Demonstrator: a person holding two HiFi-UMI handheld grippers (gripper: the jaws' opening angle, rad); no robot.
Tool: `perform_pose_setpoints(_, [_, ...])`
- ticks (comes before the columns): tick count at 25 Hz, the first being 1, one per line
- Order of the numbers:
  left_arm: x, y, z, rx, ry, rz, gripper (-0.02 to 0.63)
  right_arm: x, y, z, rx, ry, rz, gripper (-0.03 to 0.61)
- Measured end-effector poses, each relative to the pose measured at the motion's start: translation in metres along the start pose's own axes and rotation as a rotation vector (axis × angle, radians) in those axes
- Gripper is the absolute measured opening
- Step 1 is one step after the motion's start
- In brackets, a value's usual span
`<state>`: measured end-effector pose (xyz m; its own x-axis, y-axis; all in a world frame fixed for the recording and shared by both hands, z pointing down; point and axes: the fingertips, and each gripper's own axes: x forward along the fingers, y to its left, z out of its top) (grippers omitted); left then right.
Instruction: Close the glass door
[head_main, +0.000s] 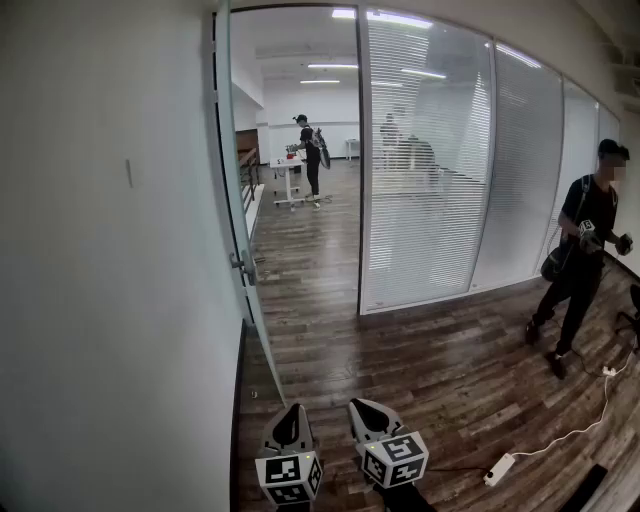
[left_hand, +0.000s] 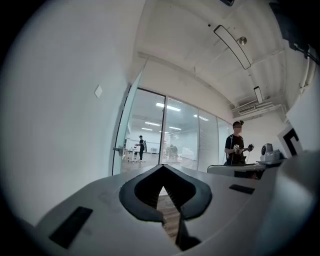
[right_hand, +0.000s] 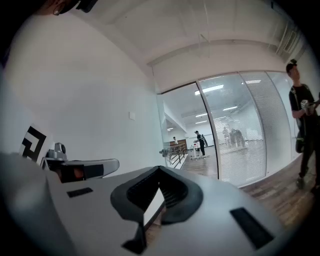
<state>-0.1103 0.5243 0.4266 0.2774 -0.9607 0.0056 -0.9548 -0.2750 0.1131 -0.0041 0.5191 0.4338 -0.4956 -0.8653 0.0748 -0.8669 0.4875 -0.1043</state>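
White wall (head_main: 100, 250) fills the left; hard against it stands the glass door (head_main: 238, 180), open and nearly edge-on to the head view, its bottom corner reaching towards us across the wooden floor (head_main: 400, 350); the handle (head_main: 243, 266) sits about halfway up the leaf, well ahead of both tools. Low in the picture, the left gripper (head_main: 291, 410) has its jaws pressed together on nothing; just beside it the right gripper (head_main: 358, 404) looks the same, tips meeting, empty, both pointing level. To my eye the approach is the step in hand; the left one is nearer, so open it on the handle, or lay its closed tips on the leaf by the handle, and swing the door slowly towards the frame of the blinded partition (head_main: 425, 170). The person (head_main: 585, 260) at far right stands well clear. Hard to make out: the handle's shape, any latch, the hinges; the gripper bodies are cut off below.
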Motion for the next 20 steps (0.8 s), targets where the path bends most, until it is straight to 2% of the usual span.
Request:
perform_pose_setpoints(13, [-0.002, 0.005, 0.0, -0.008, -0.002, 0.006, -0.004, 0.001, 0.003, 0.001, -0.01, -0.002, -0.001, -0.009])
perform_pose_setpoints(20, [-0.008, 0.021, -0.006, -0.024, 0.0, 0.0, -0.003, 0.009, 0.014, 0.001, 0.026, -0.032, 0.022, -0.009])
